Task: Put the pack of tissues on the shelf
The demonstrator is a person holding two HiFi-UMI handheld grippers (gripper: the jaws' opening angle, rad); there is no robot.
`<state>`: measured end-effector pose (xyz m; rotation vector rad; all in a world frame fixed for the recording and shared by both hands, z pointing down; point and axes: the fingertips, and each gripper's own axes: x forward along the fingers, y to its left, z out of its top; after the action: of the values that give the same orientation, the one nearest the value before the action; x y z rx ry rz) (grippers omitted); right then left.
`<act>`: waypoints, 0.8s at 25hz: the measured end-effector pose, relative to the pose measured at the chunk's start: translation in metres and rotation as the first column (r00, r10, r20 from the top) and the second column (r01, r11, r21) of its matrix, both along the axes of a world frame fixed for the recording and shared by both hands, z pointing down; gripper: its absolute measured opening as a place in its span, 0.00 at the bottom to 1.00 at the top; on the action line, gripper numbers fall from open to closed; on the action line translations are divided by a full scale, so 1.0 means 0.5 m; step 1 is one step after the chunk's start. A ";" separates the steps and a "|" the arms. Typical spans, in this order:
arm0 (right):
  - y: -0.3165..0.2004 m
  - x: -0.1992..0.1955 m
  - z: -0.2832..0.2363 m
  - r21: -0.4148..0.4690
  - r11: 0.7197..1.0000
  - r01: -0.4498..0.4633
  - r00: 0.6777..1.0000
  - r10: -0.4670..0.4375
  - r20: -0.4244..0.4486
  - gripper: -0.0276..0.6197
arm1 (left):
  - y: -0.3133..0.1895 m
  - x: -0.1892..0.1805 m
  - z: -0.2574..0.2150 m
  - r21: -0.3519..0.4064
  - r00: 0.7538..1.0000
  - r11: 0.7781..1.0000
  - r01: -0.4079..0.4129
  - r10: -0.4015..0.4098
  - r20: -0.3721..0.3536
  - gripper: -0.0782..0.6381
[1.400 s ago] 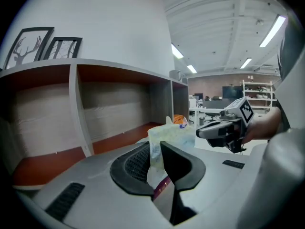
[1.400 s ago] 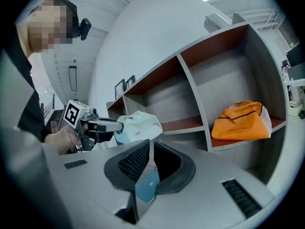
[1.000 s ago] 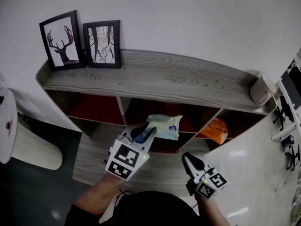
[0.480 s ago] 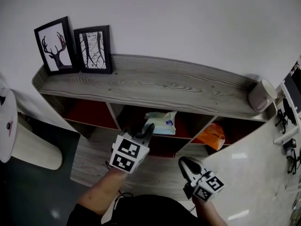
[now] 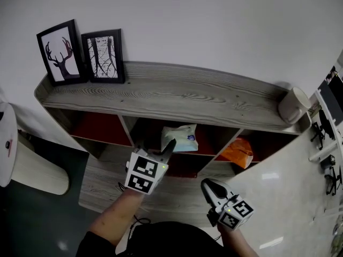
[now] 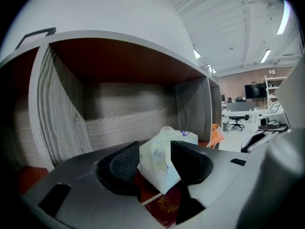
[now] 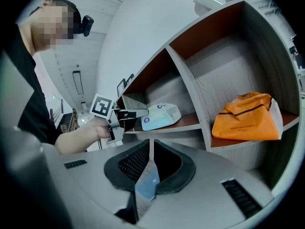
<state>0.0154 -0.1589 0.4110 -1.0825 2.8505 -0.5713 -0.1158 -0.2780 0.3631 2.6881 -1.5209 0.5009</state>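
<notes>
**Tissue pack carried into the middle bay, left jaws letting go**

Since a second ago my left gripper (image 5: 170, 144) has pushed forward. The tissue pack (image 5: 179, 137) has gone with it, from just outside the shelf (image 5: 187, 98) into the middle bay. The left jaws have just been opening and now stand spread. The pack lies between them on the bay's red board, its near end close to the board's front edge. My right gripper (image 5: 208, 184) hangs behind and to the right of the left one, jaws pressed together on nothing. An orange bag (image 5: 238, 152) sits one bay to the right of my left gripper.

Risk, as I judge it: the soft wrapper sits close against both pads. Pulling straight back could catch it and drag the pack off the front edge. Swinging sideways on the way out could knock it askew.
</notes>
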 end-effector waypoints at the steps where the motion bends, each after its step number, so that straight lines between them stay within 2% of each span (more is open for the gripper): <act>1: 0.003 0.000 -0.001 0.000 1.000 -0.001 1.000 0.001 0.001 0.10 | 0.005 -0.001 -0.001 0.002 1.000 1.000 -0.001 0.001 -0.004 0.40; 7: 0.020 -0.021 -0.009 -0.026 1.000 0.013 1.000 -0.014 -0.021 0.10 | 0.056 -0.012 -0.023 0.027 0.999 1.000 -0.013 0.015 -0.043 0.41; 11: 0.026 -0.039 -0.033 -0.006 0.999 0.034 0.999 -0.034 -0.012 0.10 | 0.108 -0.016 -0.029 0.025 0.996 0.999 -0.036 0.038 -0.081 0.41; 20: 0.036 -0.045 -0.057 0.031 0.997 0.072 0.997 -0.071 -0.014 0.10 | 0.221 -0.026 -0.046 0.037 0.971 0.998 -0.051 0.058 -0.233 0.40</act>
<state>-0.0071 -0.1407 0.3827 -0.9869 2.9089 -0.5233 -0.1289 -0.1673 0.3400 2.7019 -1.4055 0.1543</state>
